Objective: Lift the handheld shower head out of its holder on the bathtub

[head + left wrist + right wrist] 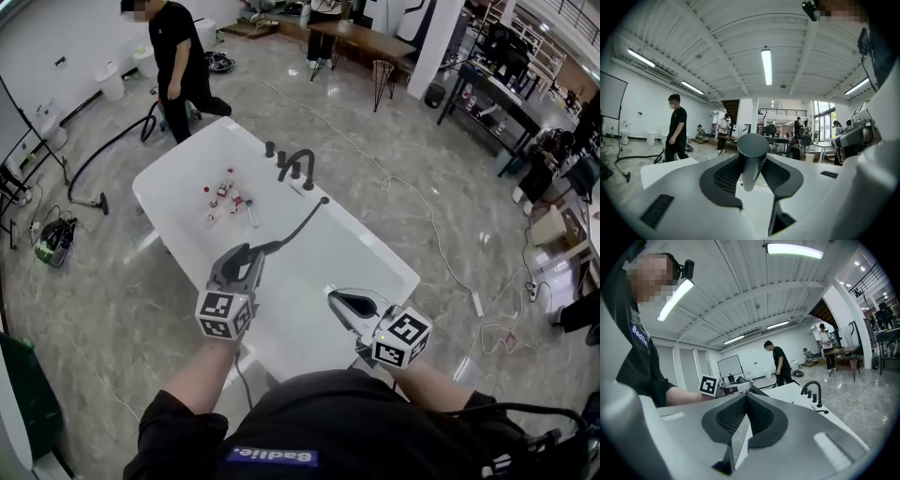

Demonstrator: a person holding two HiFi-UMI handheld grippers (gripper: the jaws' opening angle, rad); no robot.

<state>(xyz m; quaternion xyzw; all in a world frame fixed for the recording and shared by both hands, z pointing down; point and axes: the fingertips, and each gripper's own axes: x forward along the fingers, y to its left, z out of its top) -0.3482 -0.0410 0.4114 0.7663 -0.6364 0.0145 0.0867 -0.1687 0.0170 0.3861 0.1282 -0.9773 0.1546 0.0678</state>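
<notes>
The white bathtub (167, 176) lies in front of me in the head view, with a black faucet (297, 165) on its far rim. My left gripper (249, 255) is shut on the dark handle of the shower head (292, 231), which hangs over the tub's inside, its thin end reaching toward the far rim. In the left gripper view the dark round handle (751, 157) stands upright, clamped between the pads of the left gripper (751, 165). My right gripper (335, 297) is over the near rim, shut and empty; the right gripper (746, 402) has its pads meeting, the faucet (812, 391) beyond.
Several small red and white items (226, 197) lie in the tub bottom. A person in black (179, 58) walks beyond the tub's far end. A black hose (105, 153) runs over the floor at left, white cables (448, 270) at right. Tables (375, 41) stand at the back.
</notes>
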